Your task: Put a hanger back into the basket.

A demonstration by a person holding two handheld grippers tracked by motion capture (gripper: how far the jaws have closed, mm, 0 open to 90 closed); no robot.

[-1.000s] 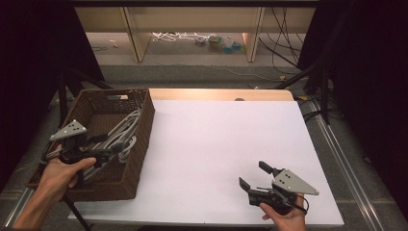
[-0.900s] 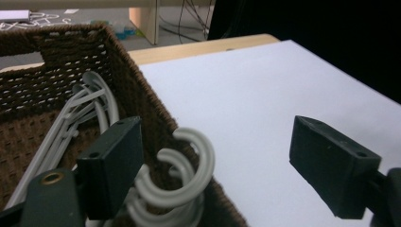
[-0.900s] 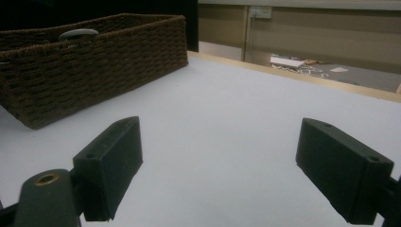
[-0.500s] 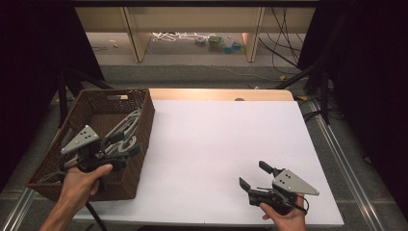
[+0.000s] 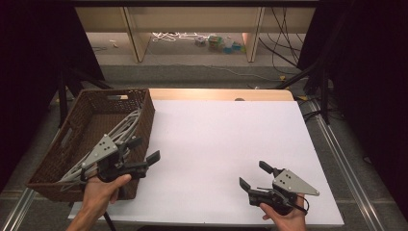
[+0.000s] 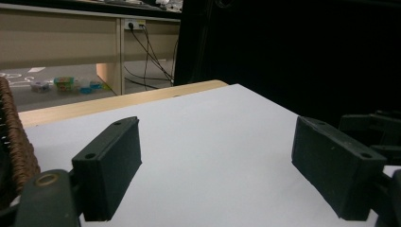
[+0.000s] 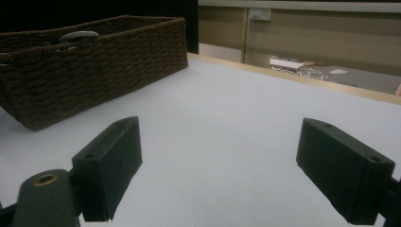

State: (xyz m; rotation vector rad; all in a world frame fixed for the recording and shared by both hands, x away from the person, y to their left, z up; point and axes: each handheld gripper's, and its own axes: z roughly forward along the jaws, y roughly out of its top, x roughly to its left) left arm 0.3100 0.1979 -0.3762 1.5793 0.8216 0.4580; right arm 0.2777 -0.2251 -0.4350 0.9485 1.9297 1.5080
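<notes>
A brown wicker basket point(image 5: 148, 111) stands on the left part of the white table point(image 5: 221, 134). It holds a bundle of pale grey bars point(image 5: 120, 131). My left gripper point(image 5: 144, 149) hovers at the basket's near right corner, open, with nothing between its jaws, pointing out over the table. In the left gripper view the gripper point(image 6: 217, 165) frames bare white surface, with the basket's wall point(image 6: 14, 142) at the left edge. My right gripper point(image 5: 254, 174) rests near the table's front right, open and holding nothing. The right gripper view shows that gripper point(image 7: 217, 165) facing the basket point(image 7: 94, 66).
A wooden strip point(image 5: 216, 94) runs along the table's far edge. Beyond it are shelf legs, floor clutter point(image 5: 216, 42) and cables. Dark stands point(image 5: 322, 82) flank the table on both sides. The other gripper point(image 6: 373, 127) shows at the right edge of the left gripper view.
My left gripper has moved right and forward from over the basket's near left part to its near right corner. The right gripper has stayed put.
</notes>
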